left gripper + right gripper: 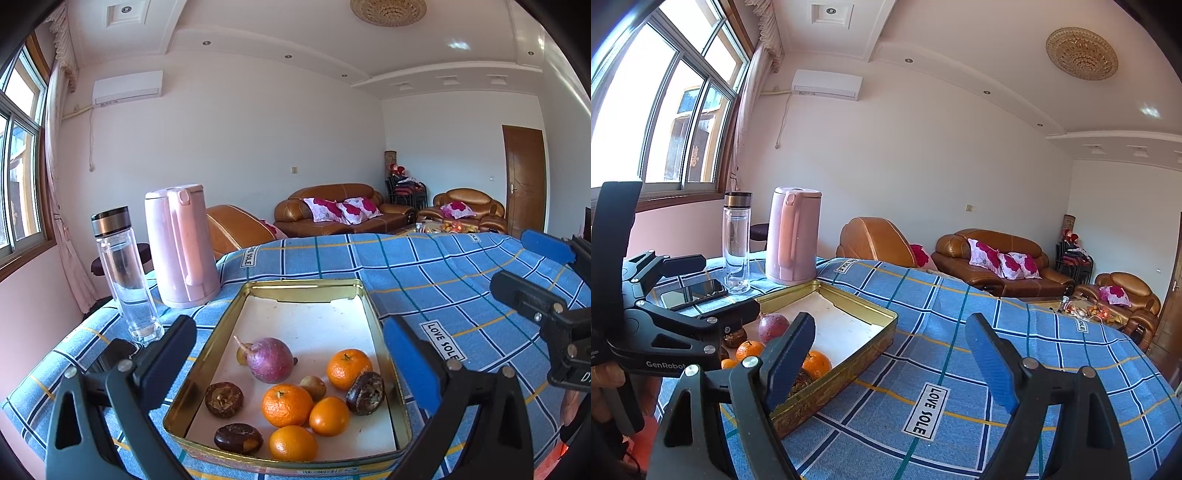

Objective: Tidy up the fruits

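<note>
A gold metal tin [218,338] lies on the blue checked cloth and holds the fruit: several oranges [287,404], a purple round fruit [270,360], dark brown wrinkled fruits [365,392] and two small tan fruits [313,387]. My left gripper [291,354] is open and empty, its fingers on either side of the tin. My right gripper [892,358] is open and empty over bare cloth just right of the tin [864,354]; it also shows at the right edge of the left wrist view [532,266]. The purple fruit [773,326] and oranges [816,363] show partly in the right wrist view.
A pink kettle [181,245] and a clear water bottle [123,273] stand behind the tin at the left. A phone [692,291] lies beside the bottle. The blue checked cloth [960,332] stretches to the right. Brown sofas [340,210] stand beyond the table.
</note>
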Demonstrator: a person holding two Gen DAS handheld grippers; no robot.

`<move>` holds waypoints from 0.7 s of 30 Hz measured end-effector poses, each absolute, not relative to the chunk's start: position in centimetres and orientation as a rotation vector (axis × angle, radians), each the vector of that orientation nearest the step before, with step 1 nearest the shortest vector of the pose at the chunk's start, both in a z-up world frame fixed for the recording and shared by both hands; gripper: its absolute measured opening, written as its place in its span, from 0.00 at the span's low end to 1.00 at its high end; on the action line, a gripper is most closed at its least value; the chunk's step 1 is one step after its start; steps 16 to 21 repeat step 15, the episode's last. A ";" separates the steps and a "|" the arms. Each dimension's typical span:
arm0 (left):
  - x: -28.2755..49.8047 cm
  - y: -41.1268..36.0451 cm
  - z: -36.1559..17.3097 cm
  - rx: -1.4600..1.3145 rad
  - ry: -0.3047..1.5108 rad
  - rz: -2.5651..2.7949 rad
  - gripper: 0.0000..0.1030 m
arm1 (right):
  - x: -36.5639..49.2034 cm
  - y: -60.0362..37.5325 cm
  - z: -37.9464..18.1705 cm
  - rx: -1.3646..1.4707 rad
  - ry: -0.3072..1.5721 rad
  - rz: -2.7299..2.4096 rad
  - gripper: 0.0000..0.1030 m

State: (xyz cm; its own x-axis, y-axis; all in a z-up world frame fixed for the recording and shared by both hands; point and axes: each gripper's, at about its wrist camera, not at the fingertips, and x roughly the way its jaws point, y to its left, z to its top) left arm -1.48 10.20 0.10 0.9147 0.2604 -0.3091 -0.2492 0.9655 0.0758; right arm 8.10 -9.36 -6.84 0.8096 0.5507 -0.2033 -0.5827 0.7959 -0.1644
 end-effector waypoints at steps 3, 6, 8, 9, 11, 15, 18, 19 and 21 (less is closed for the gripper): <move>-1.4 10.2 0.1 0.034 0.322 0.265 1.00 | 8.2 -9.5 -6.8 -0.222 0.149 0.610 0.82; -1.3 10.1 0.0 0.037 0.325 0.265 1.00 | 8.2 -9.5 -6.8 -0.223 0.151 0.609 0.82; -1.2 10.1 -0.1 0.041 0.327 0.267 1.00 | 8.2 -9.5 -6.9 -0.223 0.153 0.608 0.82; -1.2 10.1 -0.1 0.042 0.332 0.265 1.00 | 8.2 -9.6 -6.9 -0.223 0.154 0.608 0.82; -1.1 10.0 -0.2 0.040 0.337 0.260 1.00 | 8.3 -9.6 -6.9 -0.223 0.156 0.609 0.82; -1.2 9.9 -0.2 0.040 0.335 0.259 1.00 | 8.4 -9.7 -7.0 -0.227 0.160 0.605 0.82; -1.2 9.9 -0.2 0.040 0.335 0.259 1.00 | 8.4 -9.7 -7.0 -0.227 0.160 0.605 0.82; -1.2 9.9 -0.2 0.040 0.335 0.259 1.00 | 8.4 -9.7 -7.0 -0.227 0.160 0.605 0.82; -1.2 9.9 -0.2 0.040 0.335 0.259 1.00 | 8.4 -9.7 -7.0 -0.227 0.160 0.605 0.82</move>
